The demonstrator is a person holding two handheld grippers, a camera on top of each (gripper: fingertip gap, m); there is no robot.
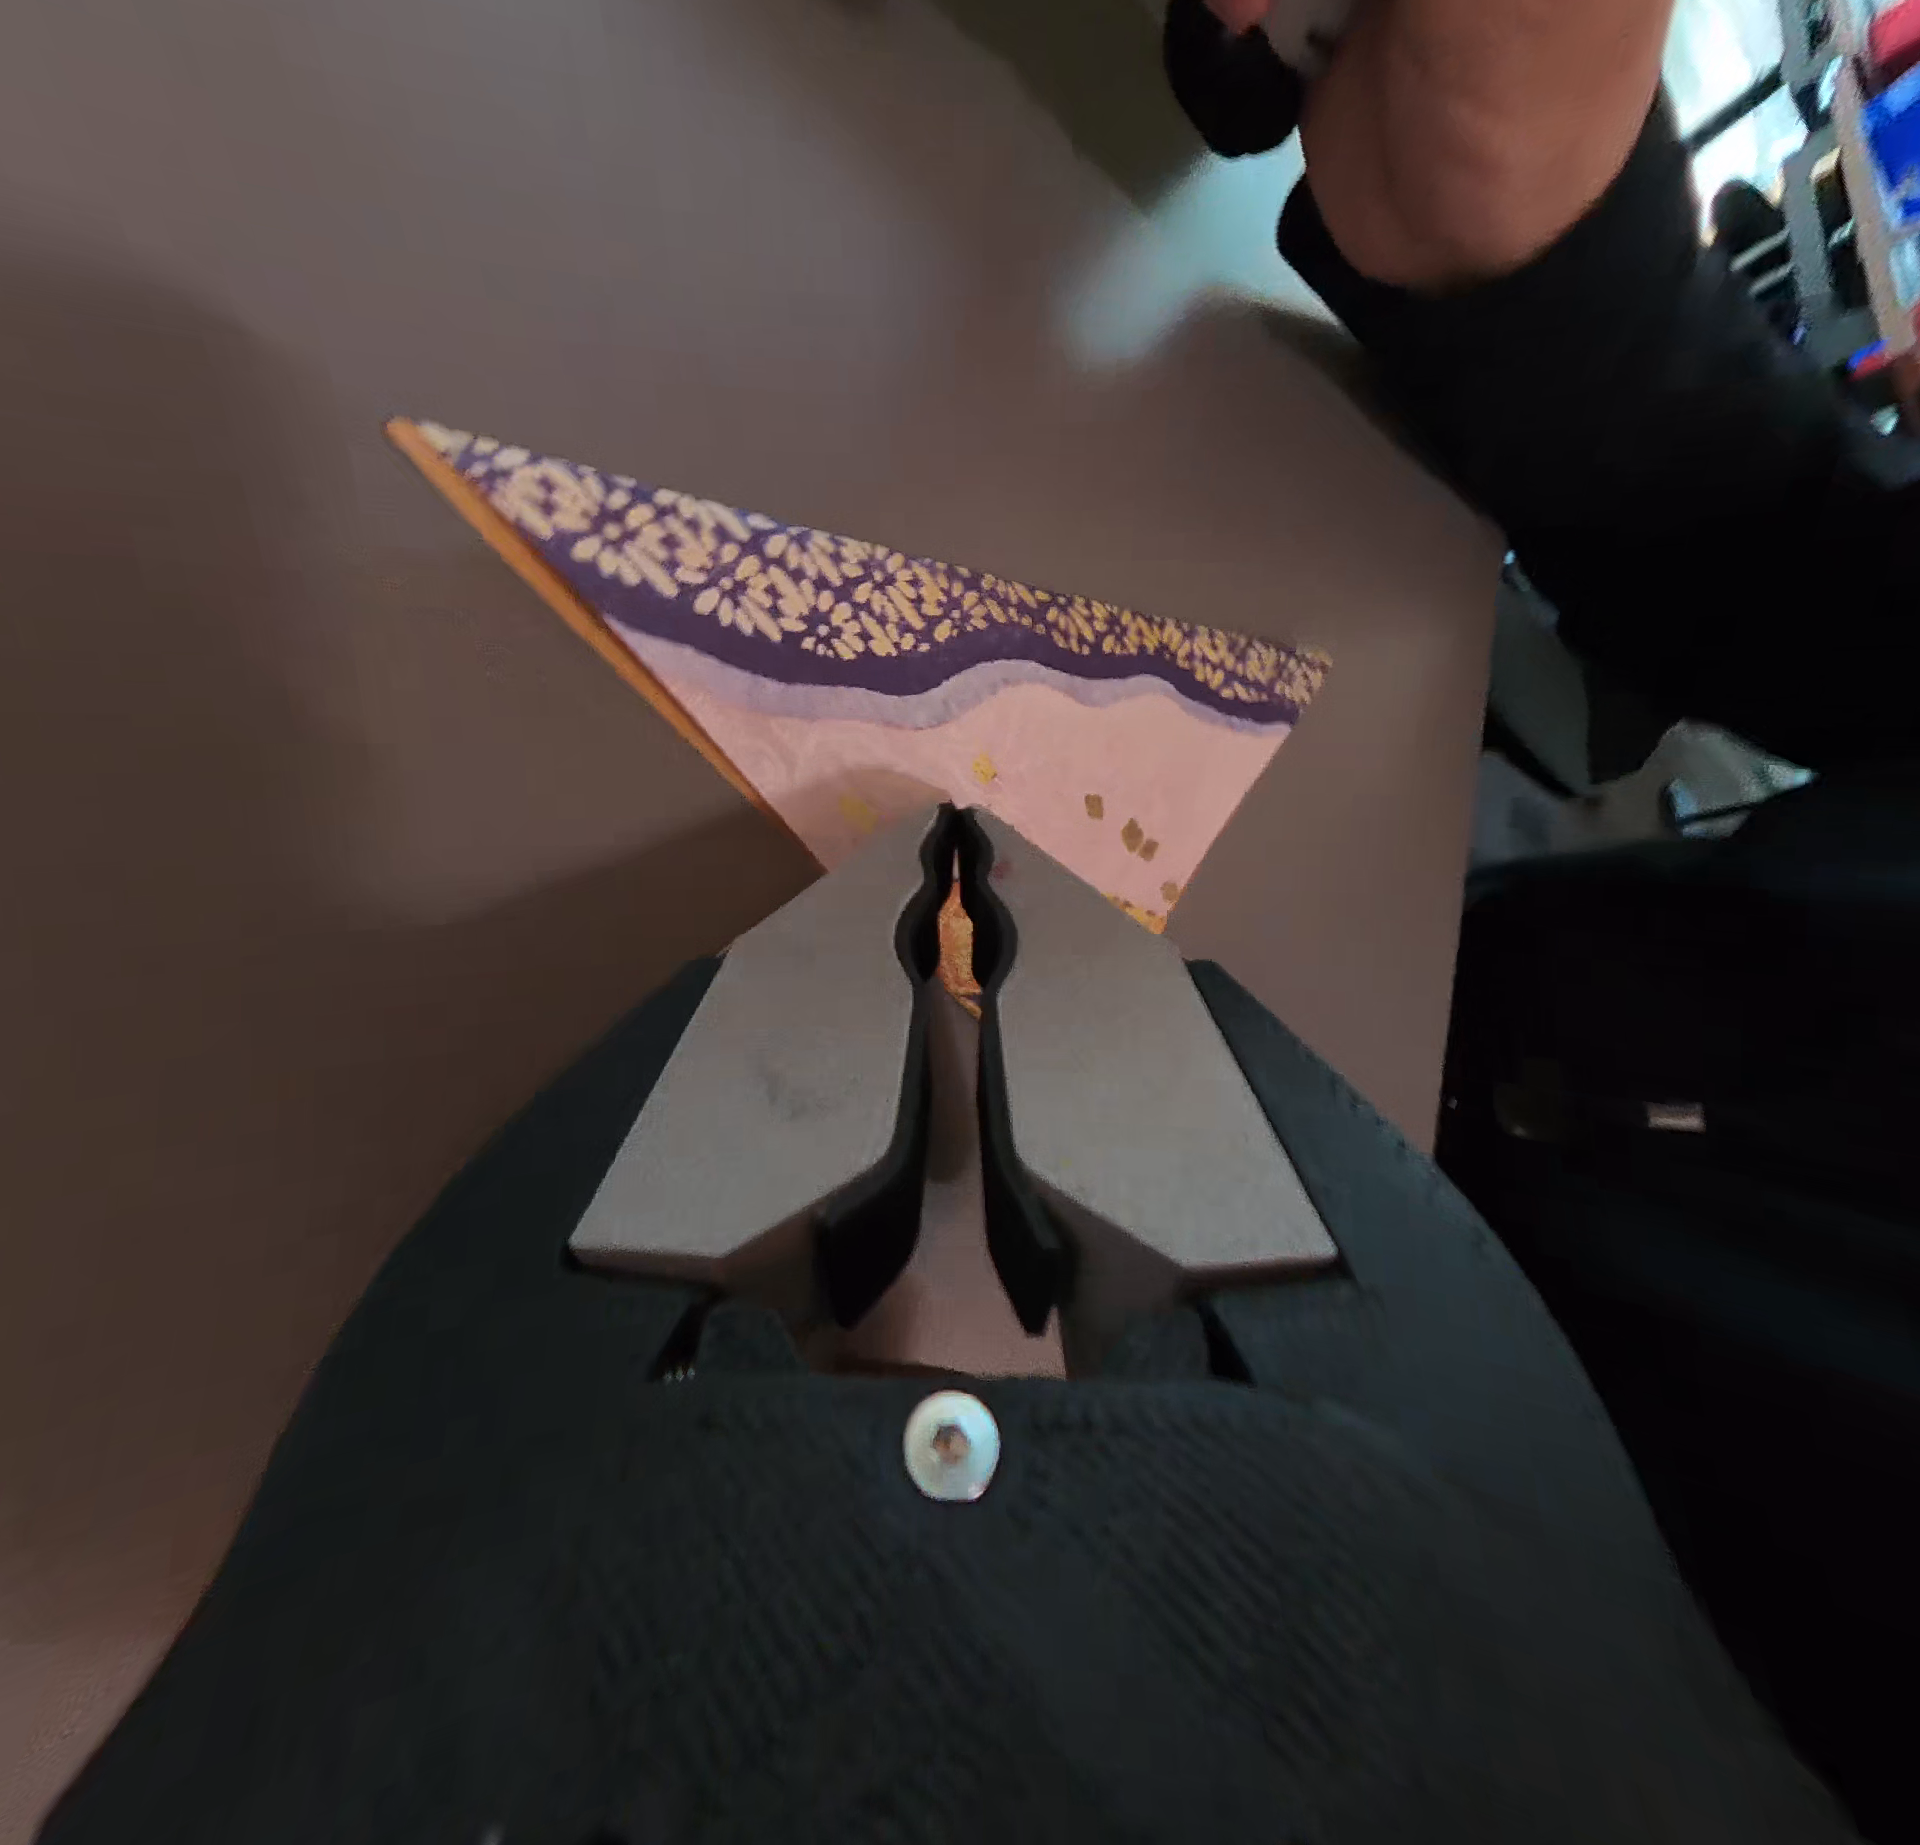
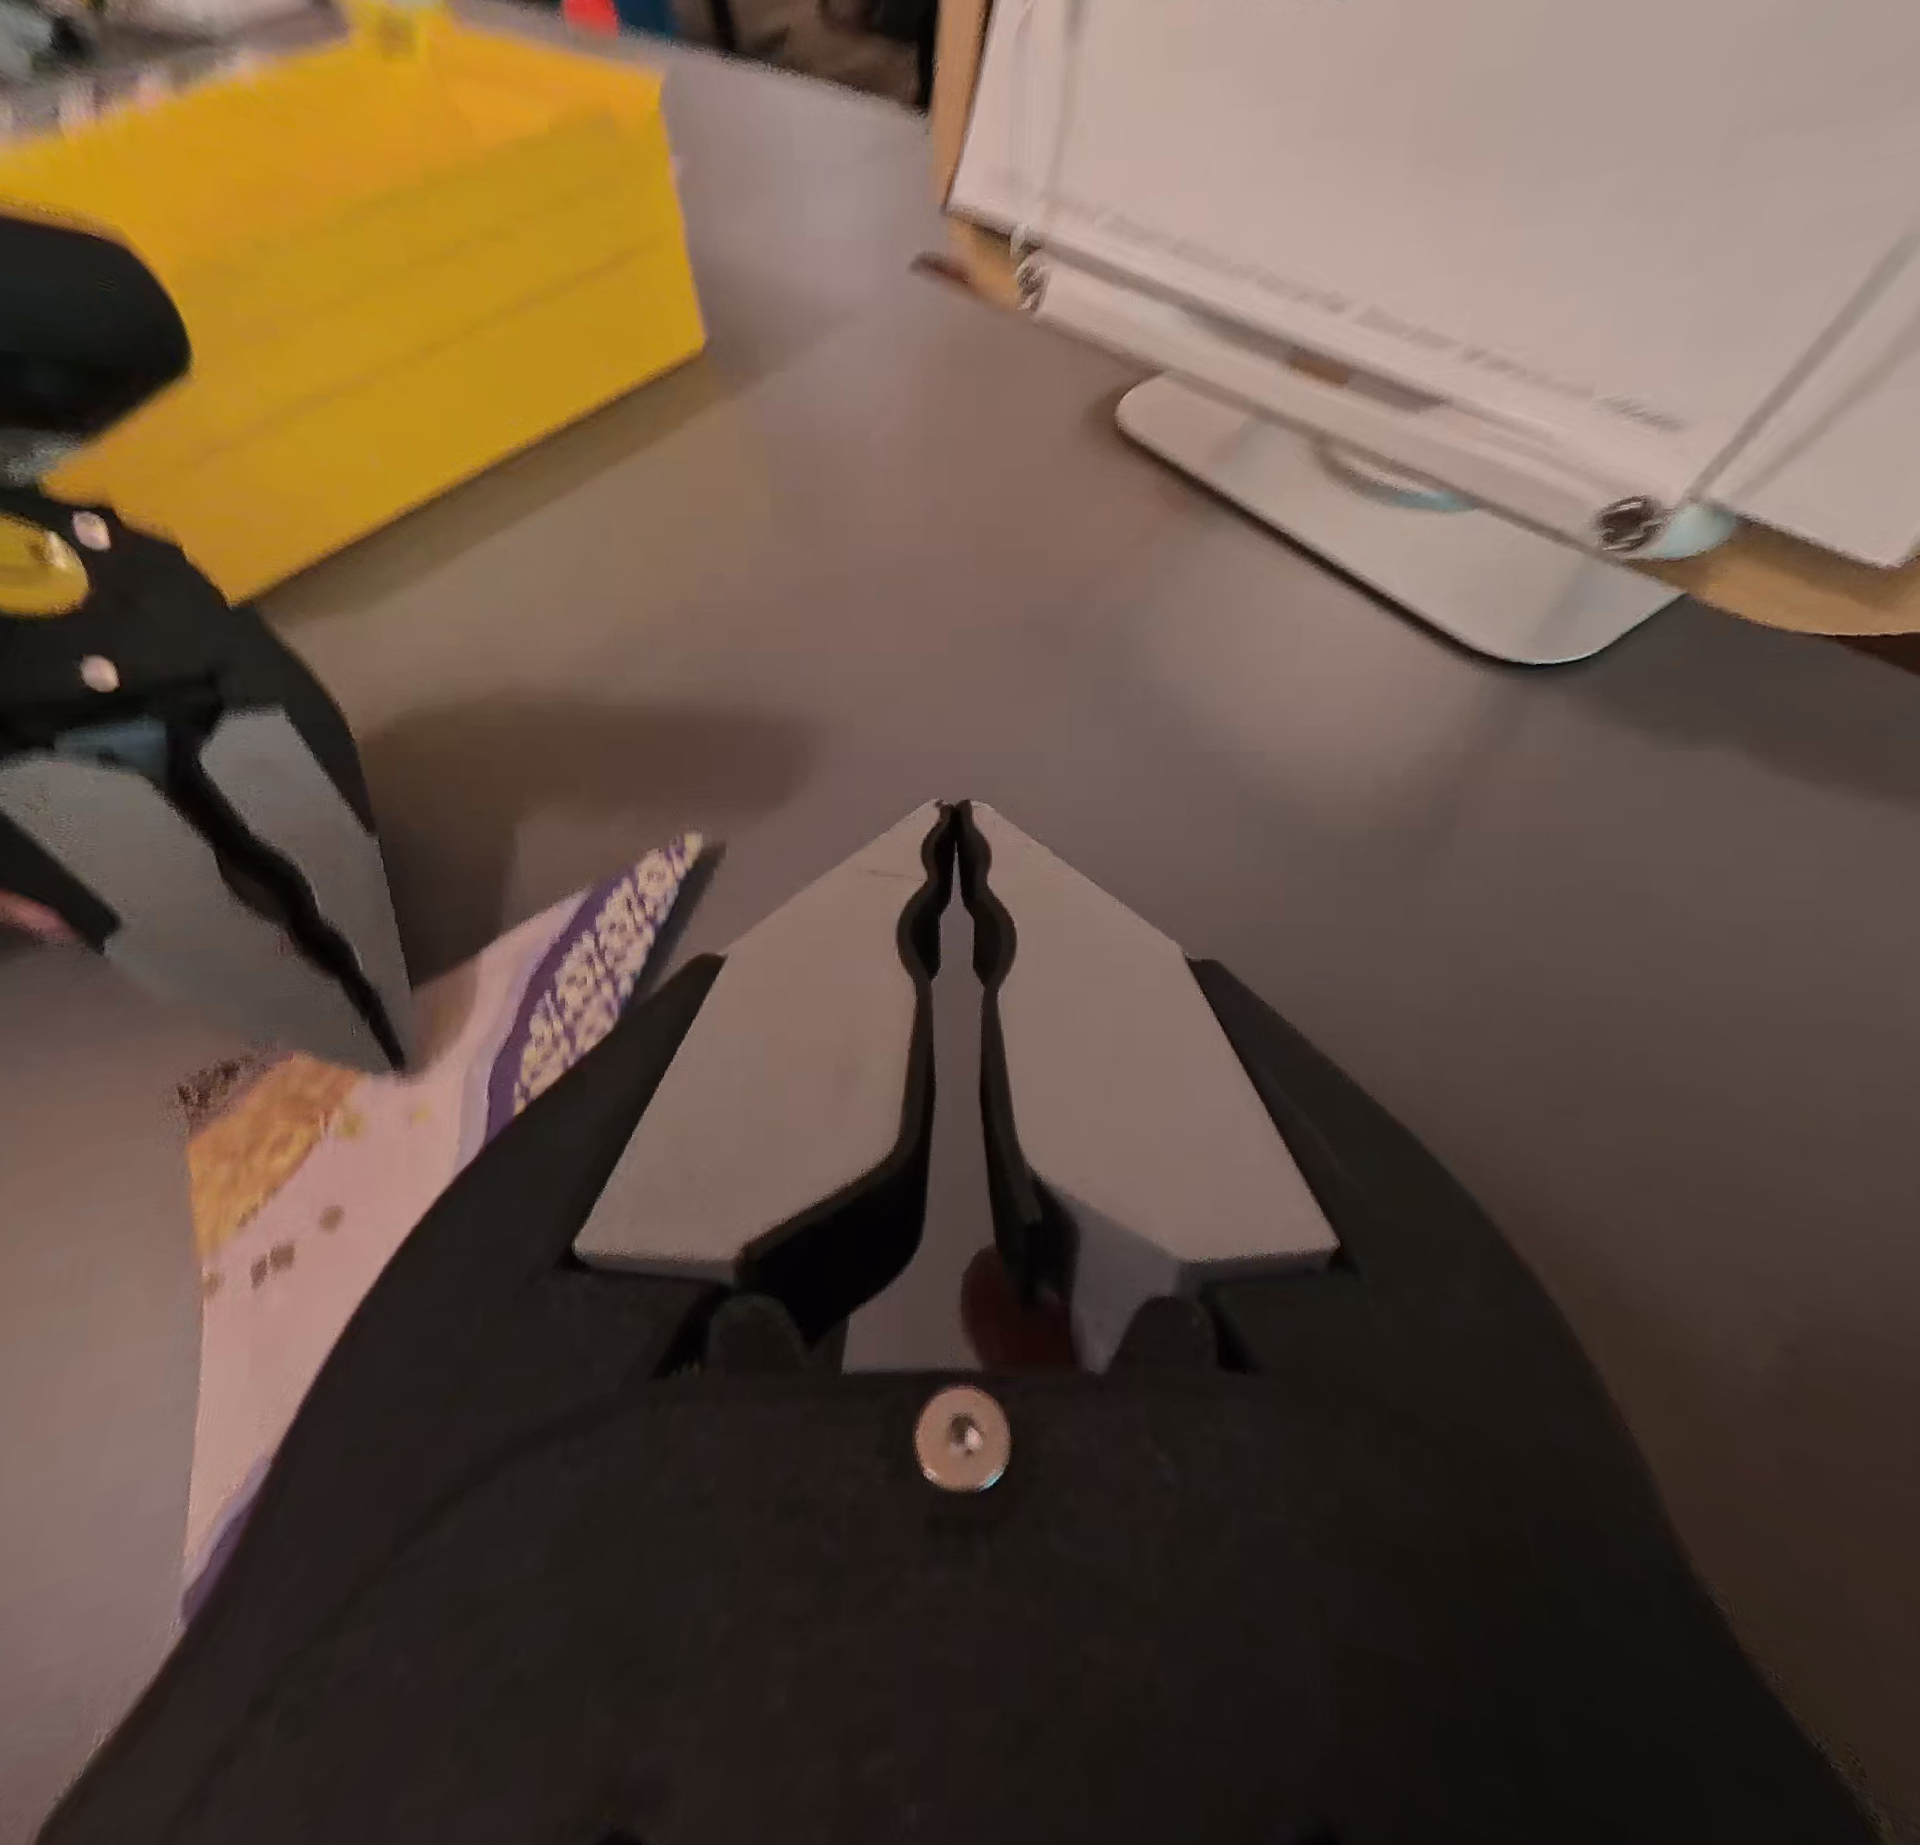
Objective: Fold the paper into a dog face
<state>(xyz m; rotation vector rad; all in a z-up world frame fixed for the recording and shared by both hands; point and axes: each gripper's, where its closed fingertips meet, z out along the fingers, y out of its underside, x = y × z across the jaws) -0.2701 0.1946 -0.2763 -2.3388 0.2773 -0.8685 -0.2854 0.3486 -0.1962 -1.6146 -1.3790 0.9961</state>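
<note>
Two grippers share our scene. In the left wrist view our left gripper (image 1: 951,808) has its jaws pressed together on the paper (image 1: 883,673), pinching the near corner of a folded triangle; gold shows through the gap between the fingers. The paper stands up from the grey tabletop (image 1: 312,341), its purple band with pale flowers along the top edge, pink below, and an orange underside along the left edge. A hand (image 1: 1455,102) in a dark sleeve appears at the upper right, blurred and cut off by the frame.

In the right wrist view our right gripper (image 2: 956,808) has its jaws drawn together with nothing between them, over bare tabletop (image 2: 1351,964). The paper (image 2: 332,1224) lies to its left, partly hidden under the gripper body, and the left gripper (image 2: 400,1052) meets the paper's gold-flecked corner there.

Beyond stand a yellow box (image 2: 416,289) and a white sheet on a stand (image 2: 1455,185); the sheet carries writing, smeared by motion blur. The shelves behind are too blurred to make out.
</note>
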